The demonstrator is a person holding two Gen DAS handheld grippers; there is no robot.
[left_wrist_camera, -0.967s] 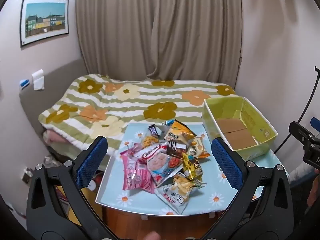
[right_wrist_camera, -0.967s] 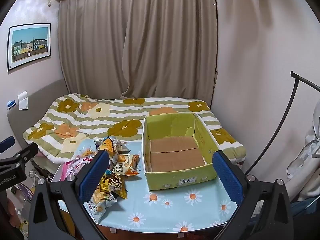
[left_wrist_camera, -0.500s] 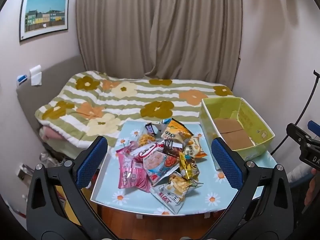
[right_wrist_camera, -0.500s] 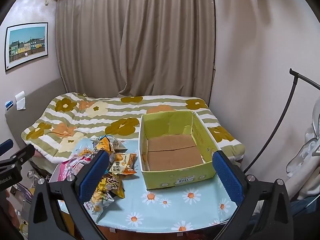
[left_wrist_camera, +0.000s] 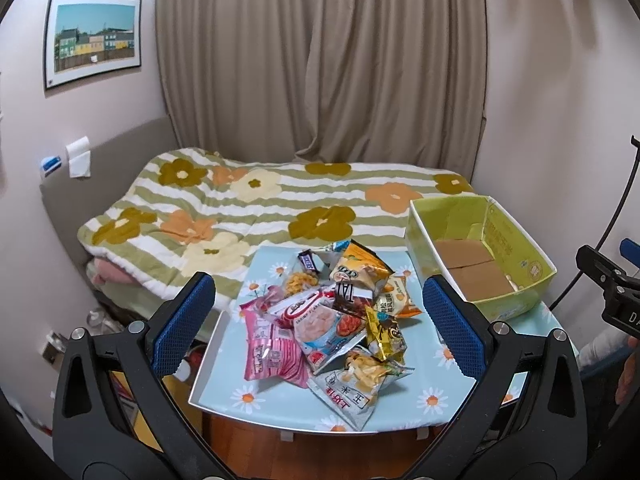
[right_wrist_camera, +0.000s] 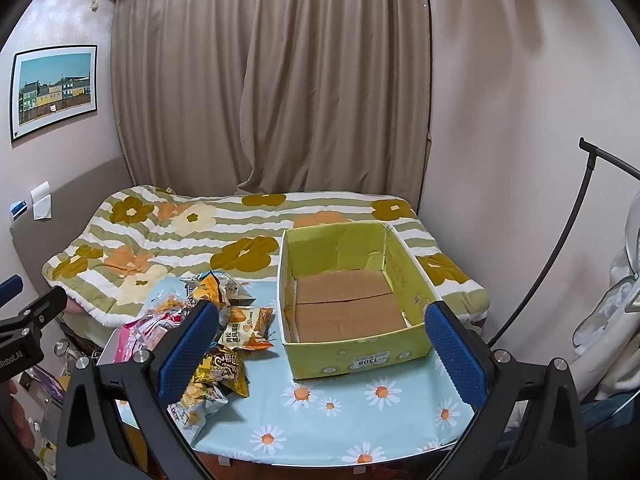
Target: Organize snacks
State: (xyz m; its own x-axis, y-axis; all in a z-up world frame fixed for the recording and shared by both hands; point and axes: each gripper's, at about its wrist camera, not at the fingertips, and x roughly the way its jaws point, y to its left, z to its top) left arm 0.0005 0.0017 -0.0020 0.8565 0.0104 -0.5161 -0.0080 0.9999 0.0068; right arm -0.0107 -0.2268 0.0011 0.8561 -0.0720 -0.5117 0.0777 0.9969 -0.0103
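Both tongs gape wide and hold nothing. The left tongs [left_wrist_camera: 318, 322] hang above the near edge of the bench [left_wrist_camera: 434, 398], their blue, dimpled pads framing the snacks [left_wrist_camera: 334, 322] without touching them. The right tongs [right_wrist_camera: 322, 354] frame the box [right_wrist_camera: 352, 356] the same way — clear of it, hovering over the cloth.

The bench wears a glossy, pale blue cover printed with daisies. The snacks lie in a loose, overlapping heap at about 9 o'clock from the box: crinkly foil and plastic pouches. A pink pack [left_wrist_camera: 268, 346] sits at the heap's 8 o'clock edge, a white shrimp-cracker bag [left_wrist_camera: 320, 328] in the middle, a gold foil bag [left_wrist_camera: 384, 334] at 3 o'clock, an orange bag [left_wrist_camera: 360, 270] at 12 o'clock, and a pale chip bag [left_wrist_camera: 356, 388] at 5 o'clock, nearest the bench edge.

The box is open-topped cardboard, yellow-green outside and on its inner walls, with plain brown flaps folded flat as its floor. Nothing lies in it. A white label marks its near wall.

Beyond the bench, at 12 o'clock, is a bed [right_wrist_camera: 180, 236] under a quilted green-striped cover with flowers, backed by a pleated beige curtain [right_wrist_camera: 280, 100].
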